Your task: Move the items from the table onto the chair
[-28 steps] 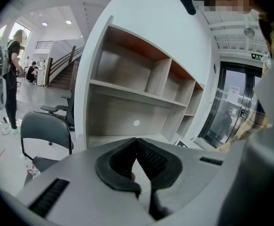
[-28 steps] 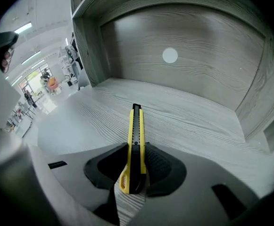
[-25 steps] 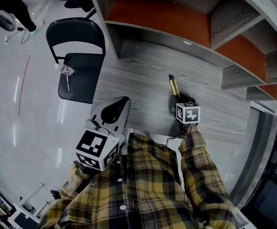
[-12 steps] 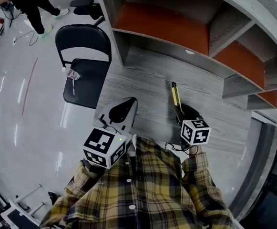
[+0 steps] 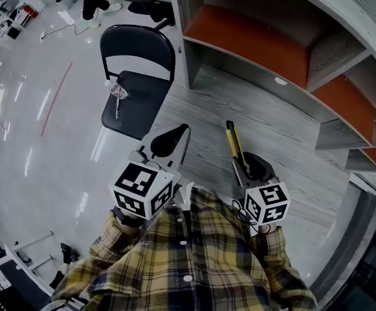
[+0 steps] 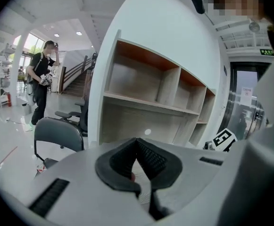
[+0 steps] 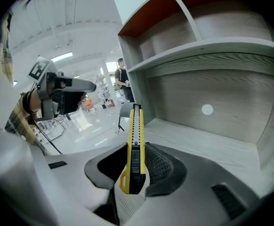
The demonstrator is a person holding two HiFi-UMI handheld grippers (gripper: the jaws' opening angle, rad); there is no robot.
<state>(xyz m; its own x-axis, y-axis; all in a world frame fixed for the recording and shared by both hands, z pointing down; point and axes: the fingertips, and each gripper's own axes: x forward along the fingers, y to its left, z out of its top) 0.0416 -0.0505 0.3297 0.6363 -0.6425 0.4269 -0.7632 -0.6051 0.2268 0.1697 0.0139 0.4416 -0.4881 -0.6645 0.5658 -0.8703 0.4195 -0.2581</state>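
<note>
A yellow utility knife (image 5: pixel 233 142) sticks forward out of my right gripper (image 5: pixel 241 162), which is shut on its handle above the grey wooden table (image 5: pixel 285 141). In the right gripper view the knife (image 7: pixel 135 140) stands upright between the pads, blade end pointing away. My left gripper (image 5: pixel 182 132) hovers over the table's left edge with its jaws shut and nothing in them; its pads (image 6: pixel 148 157) meet at the tip. The black folding chair (image 5: pixel 139 50) stands left of the table, with a small clear object and a thin tool (image 5: pixel 117 98) on its seat.
A shelf unit with orange back panels (image 5: pixel 252 41) rises behind the table. A white round spot (image 5: pixel 279 81) marks the tabletop under it. On the shiny floor (image 5: pixel 39 141) beyond the chair stand an office chair (image 5: pixel 149 2) and a person (image 6: pixel 40 86).
The right gripper has drawn back toward my body with the knife in it. The view has swung toward the chair. The left gripper holds about the same pose.
</note>
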